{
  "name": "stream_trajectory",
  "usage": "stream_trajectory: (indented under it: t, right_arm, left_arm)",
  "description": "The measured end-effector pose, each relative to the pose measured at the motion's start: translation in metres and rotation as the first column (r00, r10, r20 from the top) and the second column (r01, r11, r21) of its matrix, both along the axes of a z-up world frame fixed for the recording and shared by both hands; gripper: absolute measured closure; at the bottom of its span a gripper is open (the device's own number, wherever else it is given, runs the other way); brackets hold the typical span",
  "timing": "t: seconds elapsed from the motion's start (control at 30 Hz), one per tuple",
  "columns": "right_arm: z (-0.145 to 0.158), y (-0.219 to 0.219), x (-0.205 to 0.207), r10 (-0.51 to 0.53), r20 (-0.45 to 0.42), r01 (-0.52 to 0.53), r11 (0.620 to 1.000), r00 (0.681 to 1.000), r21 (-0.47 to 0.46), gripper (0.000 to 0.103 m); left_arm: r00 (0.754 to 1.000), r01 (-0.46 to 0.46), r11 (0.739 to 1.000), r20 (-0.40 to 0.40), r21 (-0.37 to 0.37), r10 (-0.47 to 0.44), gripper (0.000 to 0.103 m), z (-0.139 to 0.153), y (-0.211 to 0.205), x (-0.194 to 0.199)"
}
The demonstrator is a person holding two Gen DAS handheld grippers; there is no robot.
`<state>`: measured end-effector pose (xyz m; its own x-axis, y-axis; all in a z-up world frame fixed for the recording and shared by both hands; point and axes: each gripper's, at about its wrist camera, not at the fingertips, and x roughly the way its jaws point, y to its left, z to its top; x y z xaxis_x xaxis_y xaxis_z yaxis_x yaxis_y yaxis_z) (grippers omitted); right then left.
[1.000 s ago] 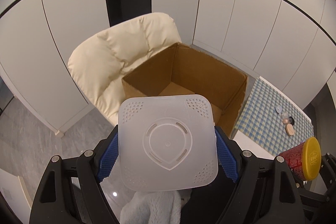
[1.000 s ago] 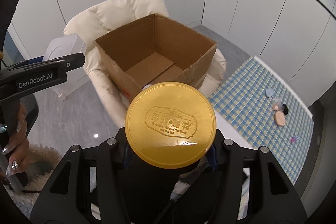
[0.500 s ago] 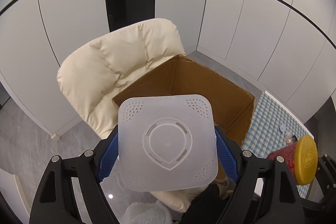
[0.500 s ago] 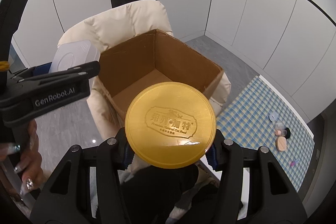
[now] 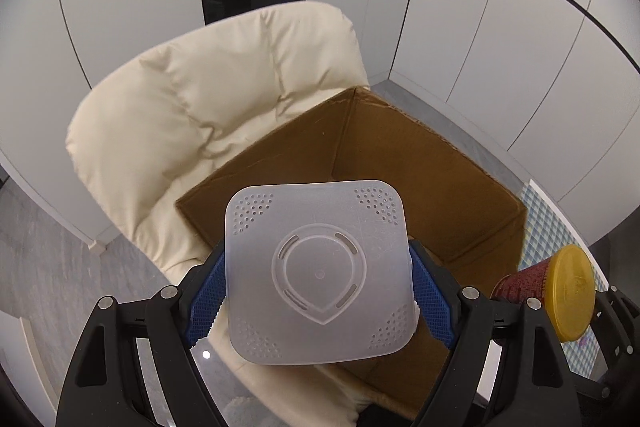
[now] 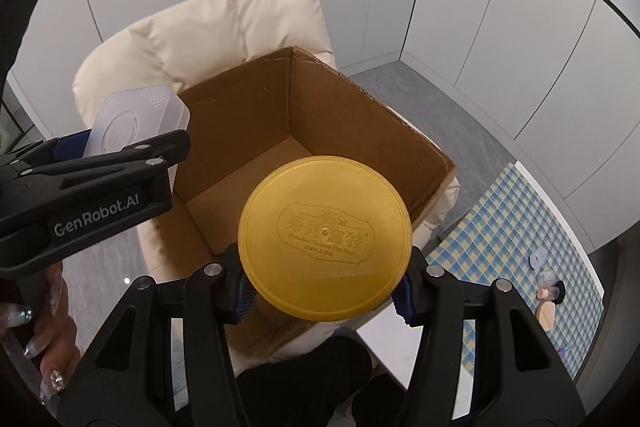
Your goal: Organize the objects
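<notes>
My left gripper (image 5: 318, 291) is shut on a frosted white square plastic container (image 5: 318, 267), held over the near left corner of an open, empty cardboard box (image 5: 424, 163). My right gripper (image 6: 324, 291) is shut on a red can with a gold lid (image 6: 325, 237), held over the near edge of the same box (image 6: 248, 131). The can also shows at the right of the left wrist view (image 5: 560, 291). The left gripper and its container (image 6: 132, 119) show at the left of the right wrist view.
The box sits on a cream padded armchair (image 5: 208, 99). White wall panels stand behind. A blue checked cloth (image 6: 520, 239) with several small cosmetic items (image 6: 546, 303) lies to the right. Grey floor (image 5: 48, 255) lies to the left.
Both grippers have moved forward toward the box with their loads; the box and chair now look larger and closer. Neither grip has changed.
</notes>
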<state>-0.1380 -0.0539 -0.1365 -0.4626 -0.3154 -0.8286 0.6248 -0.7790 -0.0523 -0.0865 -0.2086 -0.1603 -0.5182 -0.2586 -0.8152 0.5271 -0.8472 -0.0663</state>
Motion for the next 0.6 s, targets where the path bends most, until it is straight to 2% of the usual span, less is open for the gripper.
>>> stream_trajectory:
  t: [0.33, 0.6]
  right_arm:
    - [-0.045, -0.021, -0.047, -0.002, 0.059, 0.0, 1.0, 0.998, 0.025, 0.047]
    - [-0.073, -0.028, -0.063, -0.003, 0.104, -0.001, 0.999, 0.995, 0.041, 0.047]
  left_arm:
    - [0.996, -0.006, 1.0, 0.083, 0.004, 0.006, 0.019, -0.045, -0.014, -0.034]
    - [0.994, -0.001, 1.0, 0.11, 0.012, 0.0, 0.019, -0.06, -0.016, -0.044]
